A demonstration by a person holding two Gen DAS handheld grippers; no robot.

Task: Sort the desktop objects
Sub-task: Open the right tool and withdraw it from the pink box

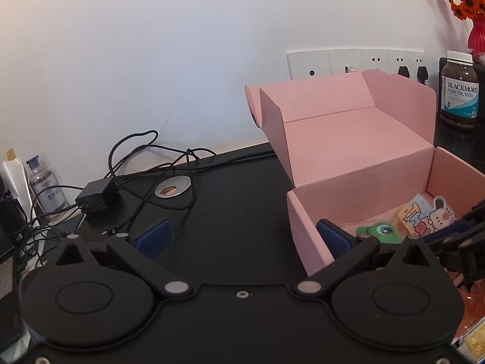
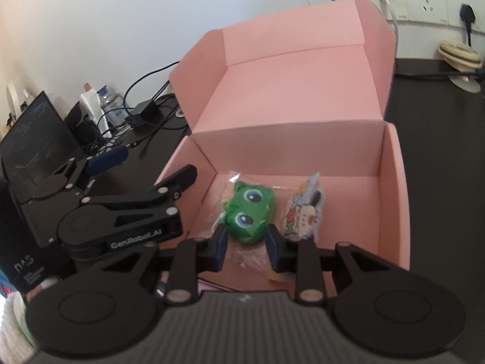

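An open pink cardboard box (image 2: 303,151) sits on the black desk with its lid folded back. Inside lies a green frog-faced toy (image 2: 248,209) in a clear bag, and a cartoon sticker card (image 2: 303,209) leans beside it on the right. My right gripper (image 2: 247,236) reaches into the box, its blue pads shut on the near end of the green toy. My left gripper (image 1: 242,236) is open wide and straddles the box's left wall (image 1: 306,227): one finger (image 1: 333,236) is inside, the other is over the desk. The toy (image 1: 379,232) and the card (image 1: 430,215) also show past that finger.
A fish oil bottle (image 1: 459,91) and a red vase of orange flowers (image 1: 479,33) stand right of the box. A power adapter with tangled cables (image 1: 97,197), a desk grommet (image 1: 172,189) and small bottles (image 1: 45,188) lie left. Wall sockets (image 1: 357,60) are behind. A dark screen (image 2: 33,139) stands far left.
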